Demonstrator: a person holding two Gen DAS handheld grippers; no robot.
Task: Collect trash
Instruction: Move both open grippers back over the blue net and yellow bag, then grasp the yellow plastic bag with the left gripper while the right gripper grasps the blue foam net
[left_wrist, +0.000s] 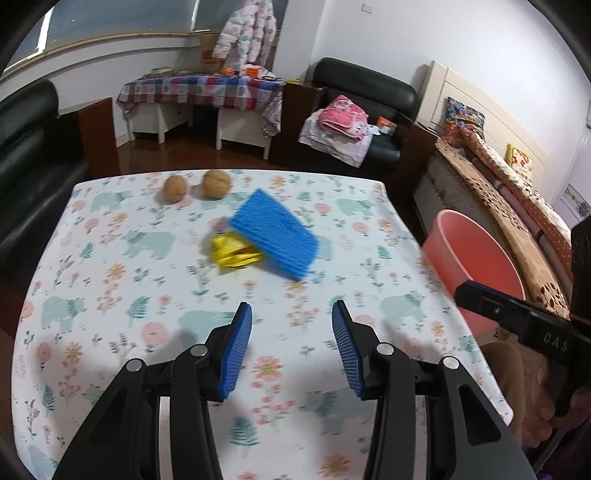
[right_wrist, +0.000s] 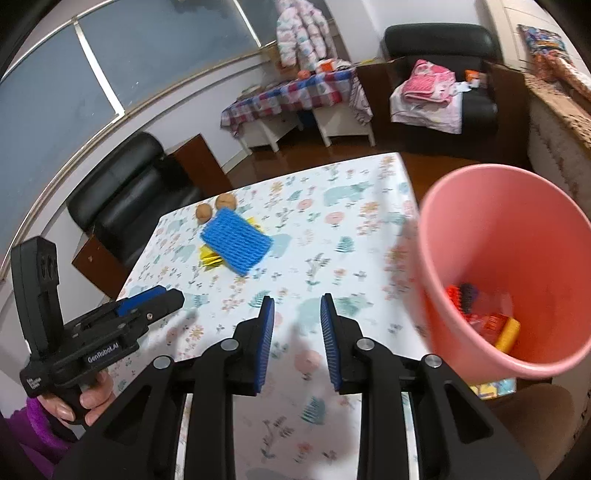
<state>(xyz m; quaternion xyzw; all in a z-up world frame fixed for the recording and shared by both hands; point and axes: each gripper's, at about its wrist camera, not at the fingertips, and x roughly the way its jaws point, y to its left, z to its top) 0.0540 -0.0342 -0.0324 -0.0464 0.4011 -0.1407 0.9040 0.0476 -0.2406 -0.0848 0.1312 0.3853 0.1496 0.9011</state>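
Observation:
On the floral tablecloth (left_wrist: 110, 295) a blue foam net (left_wrist: 275, 236) rests partly over a crumpled yellow wrapper (left_wrist: 232, 253). Two brown walnuts (left_wrist: 175, 188) (left_wrist: 217, 184) lie behind them near the far edge. My left gripper (left_wrist: 291, 306) hovers over the near half of the table, short of the net, open and empty. At the table's right side a pink bin (right_wrist: 506, 269) holds red and yellow scraps (right_wrist: 491, 325). My right gripper (right_wrist: 296, 299) stands open with nothing between its pads, left of the bin. The net (right_wrist: 236, 242) and wrapper (right_wrist: 210, 258) lie well ahead of it.
Black armchairs stand at the left (right_wrist: 125, 184) and at the back (left_wrist: 369, 92), the back one piled with pink cloth. A side table with a checked cover (left_wrist: 207, 90) stands by the wall. A bed (left_wrist: 498, 177) runs along the right. A hand (right_wrist: 92, 402) holds the left gripper's handle.

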